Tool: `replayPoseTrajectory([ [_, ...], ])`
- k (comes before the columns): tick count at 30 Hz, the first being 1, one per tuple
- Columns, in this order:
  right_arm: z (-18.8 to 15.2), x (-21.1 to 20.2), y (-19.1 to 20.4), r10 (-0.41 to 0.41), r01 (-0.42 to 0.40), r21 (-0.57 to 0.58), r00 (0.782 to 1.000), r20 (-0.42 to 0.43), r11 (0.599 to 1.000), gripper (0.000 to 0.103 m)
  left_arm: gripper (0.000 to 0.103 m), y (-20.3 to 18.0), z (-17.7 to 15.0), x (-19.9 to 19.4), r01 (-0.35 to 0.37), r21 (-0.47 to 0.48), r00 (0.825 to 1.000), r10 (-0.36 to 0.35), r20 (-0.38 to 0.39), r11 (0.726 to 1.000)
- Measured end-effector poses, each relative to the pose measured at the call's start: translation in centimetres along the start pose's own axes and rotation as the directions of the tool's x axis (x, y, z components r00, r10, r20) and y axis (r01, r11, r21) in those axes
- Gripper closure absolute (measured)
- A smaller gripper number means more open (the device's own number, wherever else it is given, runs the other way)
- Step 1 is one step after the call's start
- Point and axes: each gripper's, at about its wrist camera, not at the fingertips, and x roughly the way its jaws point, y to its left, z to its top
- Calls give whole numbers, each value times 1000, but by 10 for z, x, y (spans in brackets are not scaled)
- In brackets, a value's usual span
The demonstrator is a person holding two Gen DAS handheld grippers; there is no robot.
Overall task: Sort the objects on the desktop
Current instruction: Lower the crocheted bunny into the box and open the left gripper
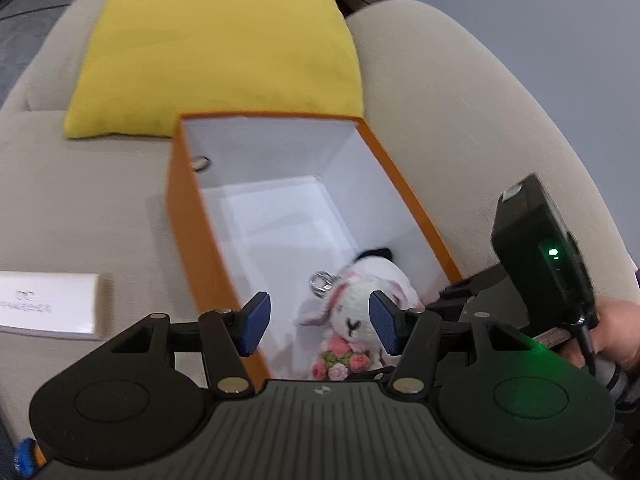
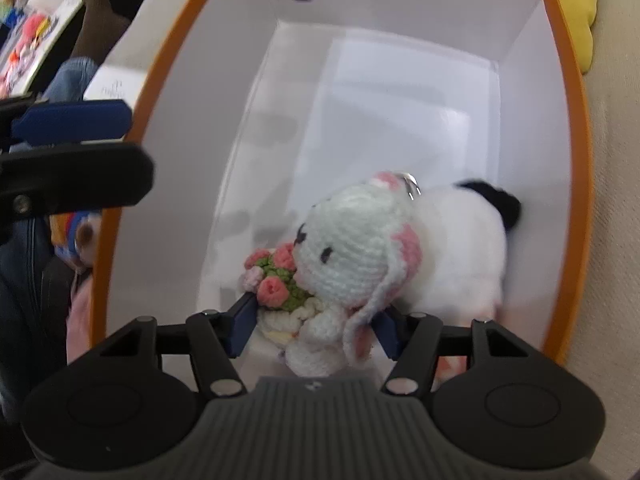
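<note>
An orange box [image 1: 188, 208] with a white inside stands open on a beige seat. In its near end lies a crocheted white bunny [image 2: 352, 248] with pink ears and a flower bouquet, resting against a white plush toy [image 2: 460, 240] with a black patch. My right gripper [image 2: 314, 326] points down into the box. Its blue pads [image 2: 240, 320] stand either side of the bunny's body without pressing it. My left gripper [image 1: 316, 324] hovers open over the box's near end, above the bunny [image 1: 352, 320], holding nothing. The right gripper's black body [image 1: 540, 248] shows at the box's right edge.
A yellow cushion [image 1: 216, 40] lies behind the box. A flat white carton [image 1: 48, 304] rests on the seat to the left. The beige armrest [image 1: 460, 100] curves along the right. A hand [image 1: 616, 332] holds the right tool. A cluttered table [image 2: 36, 20] shows far left.
</note>
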Motion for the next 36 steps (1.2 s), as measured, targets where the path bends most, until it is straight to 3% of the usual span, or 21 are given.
replayPoseTrajectory([
  [6, -21, -33, -3, -41, 45, -44, 995, 87, 998, 36, 39, -20, -6, 22, 4, 51, 998, -1, -64, 999],
  [10, -33, -46, -5, -136, 153, -111, 981, 141, 982, 38, 39, -30, -9, 40, -3, 75, 994, 11, -107, 997],
  [15, -30, -38, -6, -239, 280, -260, 955, 177, 924, 44, 39, -40, -8, 62, 44, 87, 990, -32, -139, 995],
  [20, -25, -16, -9, -257, 302, -380, 952, 166, 874, 45, 39, -39, -7, 86, 13, 97, 984, 5, -177, 995],
  [24, -16, -1, -8, -281, 327, -443, 945, 169, 835, 43, 51, -27, 1, 87, -12, 40, 986, 18, -165, 999],
  [29, 0, 8, -10, -279, 321, -434, 947, 159, 842, 38, 58, -26, 6, 87, -50, 55, 986, 59, -156, 997],
  [33, -1, 8, -10, -303, 317, -374, 948, 99, 871, 50, 60, -24, 3, 89, -52, 31, 985, 56, -165, 998],
  [36, -12, 3, -3, -290, 278, -375, 957, 26, 884, 51, 62, -24, -2, 93, -34, 16, 978, 36, -205, 999],
])
